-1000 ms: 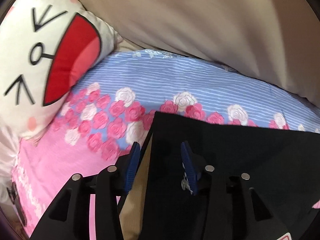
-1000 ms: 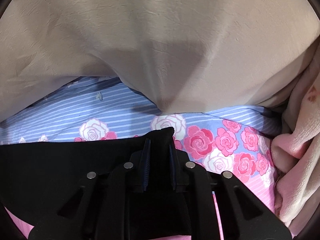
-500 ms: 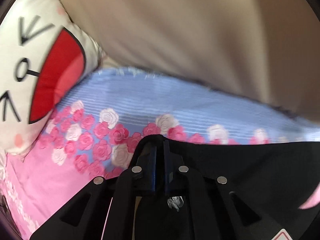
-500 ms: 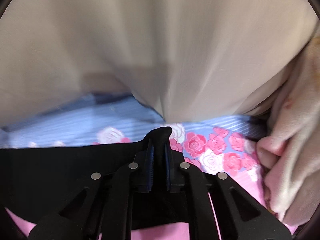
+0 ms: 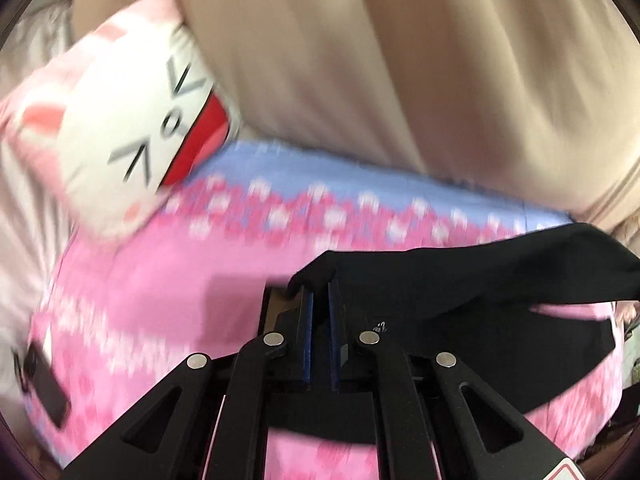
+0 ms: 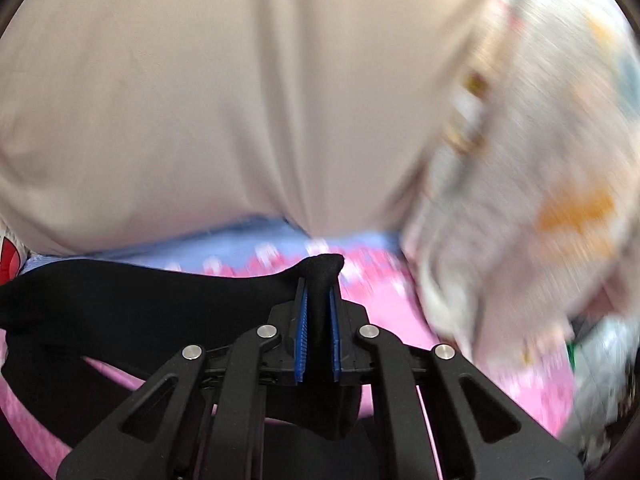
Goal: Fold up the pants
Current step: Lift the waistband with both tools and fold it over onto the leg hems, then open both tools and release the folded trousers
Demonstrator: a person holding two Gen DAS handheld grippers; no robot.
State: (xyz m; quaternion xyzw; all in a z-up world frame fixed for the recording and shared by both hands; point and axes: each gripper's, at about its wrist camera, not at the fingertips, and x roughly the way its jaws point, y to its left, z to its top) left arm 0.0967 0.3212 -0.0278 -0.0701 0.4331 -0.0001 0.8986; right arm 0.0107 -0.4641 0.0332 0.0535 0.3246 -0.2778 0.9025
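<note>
Bed surface: pink-and-blue rose-print bedsheet point(image 5: 168, 300), beige cushion backrest point(image 5: 440, 80) ahead of both tools, white cat-face pillow point(image 5: 132, 136) ahead-left of the left tool. Pale printed blanket point(image 6: 540, 160), blurred, ahead-right of the right tool. Dark flat object point(image 5: 44, 388) on the sheet far left of the left tool, maybe a phone, can't confirm.

Black soft fabric pants point(image 5: 460, 280) hang between the two tools, lifted off the sheet, sagging in the middle.

Handling, my read: light, limp, no stiffness, drapes and swings freely. Not fragile. Knit looks grippy enough against ribbed pads; slip risk is low unless tugged. Best hold is at the corners of one edge, which looks like where both grips already are.

Left tool point(image 5: 319, 292): jaws nearly closed, narrow gap, clamped on a bunched corner of the pants poking out past the tips.

Right tool point(image 6: 318, 292): same, blue pads point(image 6: 301, 340) pinching a thick fold of the pants, cloth nub protruding ahead of the tips.

Both frames motion-blurred.
</note>
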